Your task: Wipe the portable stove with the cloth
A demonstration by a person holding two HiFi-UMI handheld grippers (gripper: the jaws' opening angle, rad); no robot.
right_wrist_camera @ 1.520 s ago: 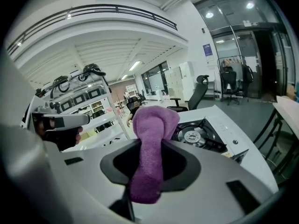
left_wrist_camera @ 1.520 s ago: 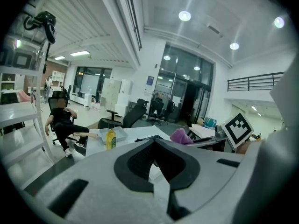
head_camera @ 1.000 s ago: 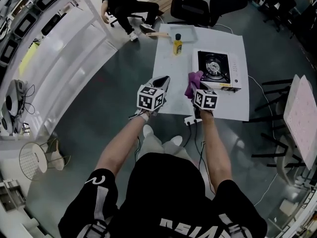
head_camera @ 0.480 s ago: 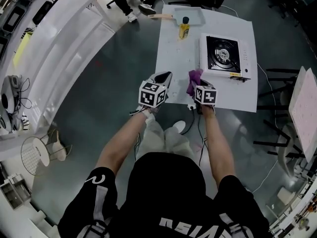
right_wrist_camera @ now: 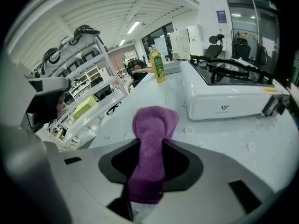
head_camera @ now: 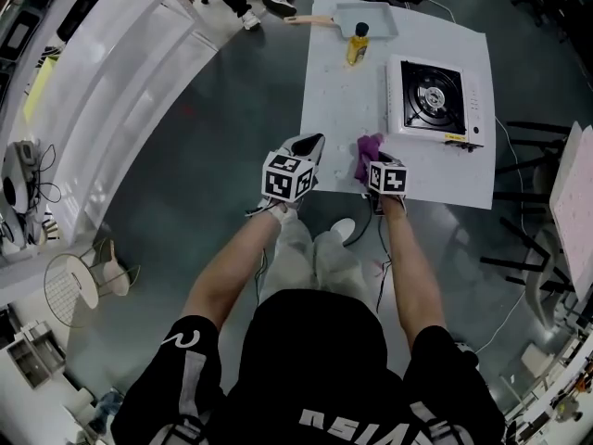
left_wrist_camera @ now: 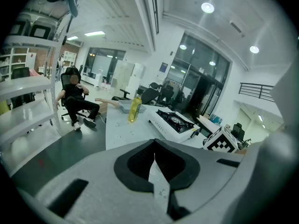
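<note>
The white portable stove [head_camera: 435,100] with its black burner sits at the right of the white table [head_camera: 343,109]; it also shows in the left gripper view [left_wrist_camera: 173,121] and close in the right gripper view [right_wrist_camera: 229,90]. My right gripper [head_camera: 368,156] hangs over the table's near edge, short of the stove. Its jaws have just been opening a little, but the purple cloth [right_wrist_camera: 152,139] is still pinched between them and bulges out in front. My left gripper [head_camera: 310,143] is at the table's near left corner, shut with nothing in it [left_wrist_camera: 155,149].
A yellow bottle [head_camera: 358,43] and a shallow grey tray [head_camera: 366,19] stand at the table's far end. A person sits on an office chair [left_wrist_camera: 74,101] beyond the table. White shelving [head_camera: 111,72] runs along the left, and a pink-topped stand [head_camera: 567,202] is at the right.
Both grippers have sunk toward the table's near edge, the right one still carrying the purple cloth. The head view has shifted, so the table and stove now lie farther up and right.
</note>
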